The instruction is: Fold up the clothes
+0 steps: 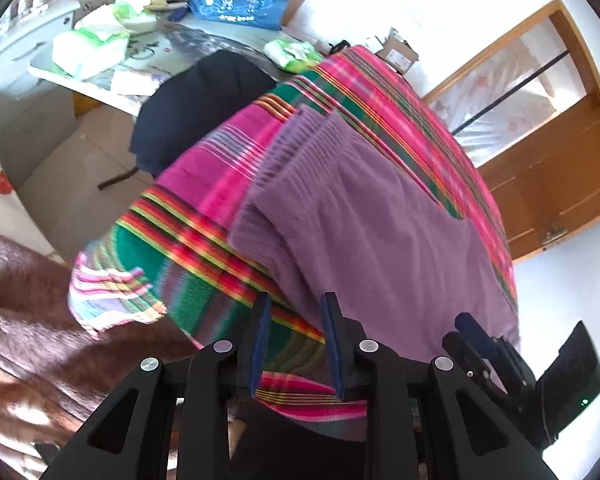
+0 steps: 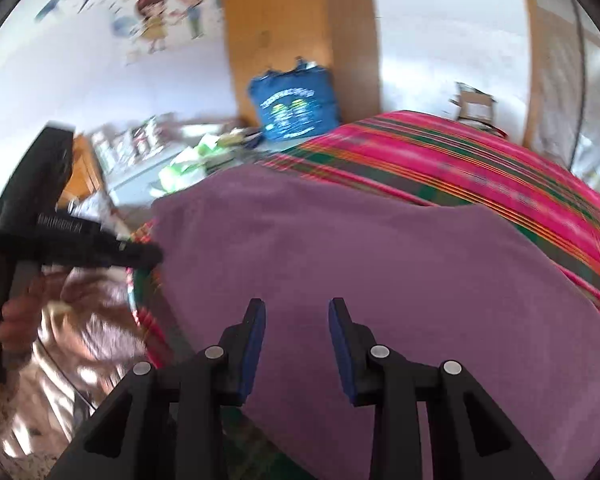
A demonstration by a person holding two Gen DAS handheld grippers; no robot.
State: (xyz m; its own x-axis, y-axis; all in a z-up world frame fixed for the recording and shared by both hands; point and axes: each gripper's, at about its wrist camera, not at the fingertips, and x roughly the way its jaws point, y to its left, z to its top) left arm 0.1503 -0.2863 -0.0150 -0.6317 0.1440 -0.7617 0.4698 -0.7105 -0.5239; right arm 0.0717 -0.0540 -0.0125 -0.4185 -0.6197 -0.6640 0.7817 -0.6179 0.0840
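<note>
A purple garment (image 1: 380,216) lies spread on a striped pink-and-green blanket (image 1: 204,184), a dark garment (image 1: 188,120) at its far left. The left gripper (image 1: 296,304) hovers above the near edge, jaws partly apart, empty. The right gripper (image 2: 297,308) hangs over the purple fabric, jaws apart, gripping nothing.

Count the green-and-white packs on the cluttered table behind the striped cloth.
4 in the left wrist view: one at the near-left table corner, two behind it, and one beside the striped cloth. Clutter may hide others.
</note>
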